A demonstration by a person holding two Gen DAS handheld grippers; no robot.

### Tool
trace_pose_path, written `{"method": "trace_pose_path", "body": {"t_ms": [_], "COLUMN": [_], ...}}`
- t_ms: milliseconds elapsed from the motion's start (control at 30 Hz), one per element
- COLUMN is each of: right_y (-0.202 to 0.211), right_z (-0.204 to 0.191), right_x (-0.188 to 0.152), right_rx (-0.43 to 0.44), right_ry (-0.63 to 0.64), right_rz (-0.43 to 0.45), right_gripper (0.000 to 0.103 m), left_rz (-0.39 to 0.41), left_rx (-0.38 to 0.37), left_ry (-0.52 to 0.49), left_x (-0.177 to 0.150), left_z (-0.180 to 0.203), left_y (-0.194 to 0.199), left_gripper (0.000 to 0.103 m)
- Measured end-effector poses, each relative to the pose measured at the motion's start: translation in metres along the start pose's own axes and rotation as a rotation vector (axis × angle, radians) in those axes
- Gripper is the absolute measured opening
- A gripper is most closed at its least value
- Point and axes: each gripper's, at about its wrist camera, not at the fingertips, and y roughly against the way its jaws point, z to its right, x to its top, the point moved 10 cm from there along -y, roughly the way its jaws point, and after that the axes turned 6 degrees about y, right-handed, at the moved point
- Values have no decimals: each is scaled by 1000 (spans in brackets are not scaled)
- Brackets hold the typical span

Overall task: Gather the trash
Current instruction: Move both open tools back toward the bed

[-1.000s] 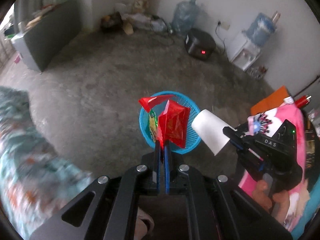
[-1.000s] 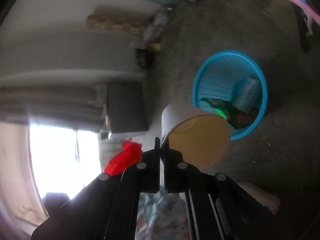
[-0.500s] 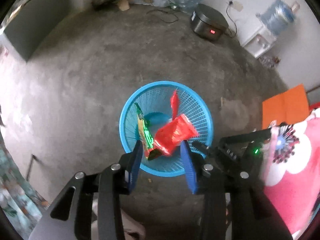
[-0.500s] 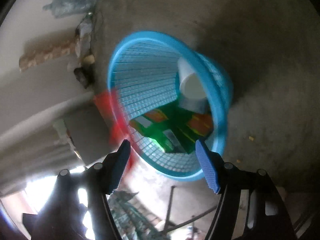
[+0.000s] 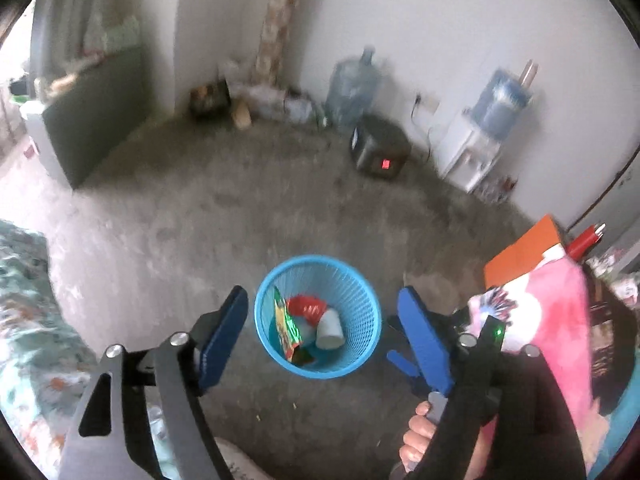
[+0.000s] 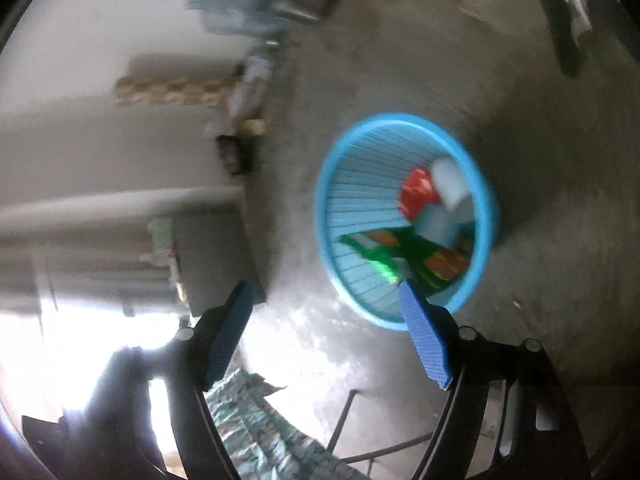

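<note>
A blue mesh basket (image 5: 360,292) stands on the concrete floor, also in the right wrist view (image 6: 356,152). In it lie a red wrapper (image 5: 306,307), a white paper cup (image 5: 330,328) and a green snack bag (image 5: 286,332); the same wrapper (image 6: 416,190), cup (image 6: 450,184) and bag (image 6: 404,252) show in the right wrist view. My left gripper (image 5: 322,300) is open and empty above the basket. My right gripper (image 6: 326,292) is open and empty, also seen at the left wrist view's right (image 5: 404,364).
A black box with a red display (image 5: 380,152), a water jug (image 5: 354,88) and a white dispenser (image 5: 476,148) stand by the far wall. A grey cabinet (image 5: 92,120) is at left. Patterned fabric (image 5: 24,320) lies at lower left, an orange board (image 5: 524,252) at right.
Both grippers opened. The red wrapper left my left gripper and the white cup left my right gripper; both now lie in the basket. Both grippers pulled back from it.
</note>
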Motion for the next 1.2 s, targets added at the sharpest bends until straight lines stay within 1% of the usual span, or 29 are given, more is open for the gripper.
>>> {"method": "trace_pose_path", "body": {"t_ms": [67,100,133,200,267,300,333,400,433,467,500,533,633,800,867,933,1000,1100,1200], "right_y": [11,14,22,30,39,42,50,59,63,66,67,70,69,62,59,56,54,53,45], "right_z": [-38,-50,-76,-105,-142,-157,-180,-208,-222,-231,-237,-246,-260,-265,-269,-272,-273,-278,-278], "right_x": [-11,-14,-23,-38,-60,-69,-88,-114,-130,-144,-154,-173,-218,-284,-300,-326,-344,-380,-410], "right_rx": [20,26,32,38,35,35,29,22,19,18,16,8,-15,-63,-103,-128,-139,-146,-136], "right_ry": [109,143,221,319,458,518,620,759,832,887,929,988,1117,1284,1336,1410,1469,1552,1615], "right_rz": [12,15,21,28,31,33,39,46,48,44,37,30,-7,-44,-40,-43,-49,-55,-94], "right_gripper": [75,77,78,82,83,86,88,93,94,95,95,95,95,95,95,95,95,95,95], "left_rz": [45,71,88,132,170,180,183,202,221,256,272,291,306,324,334,340,341,343,366], "left_rx": [-14,-23,-25,-25,-32,-31,-26,-4,17,59,79,109,159,261,294,312,329,352,373], "left_ry": [31,52,70,123,170,192,204,204,204,210,214,227,290,424,450,466,491,524,548], "left_x": [1,1,0,-6,-14,-20,-28,-39,-46,-56,-62,-72,-103,-162,-179,-195,-212,-229,-243], "left_z": [-5,-10,-14,-30,-44,-52,-60,-74,-83,-96,-106,-119,-152,-207,-224,-237,-250,-266,-282], "left_y": [33,51,64,99,129,144,159,185,199,219,231,247,280,332,346,359,371,383,395], "left_gripper": [80,80,80,81,81,81,82,89,96,98,98,98,98,98,98,98,98,98,98]}}
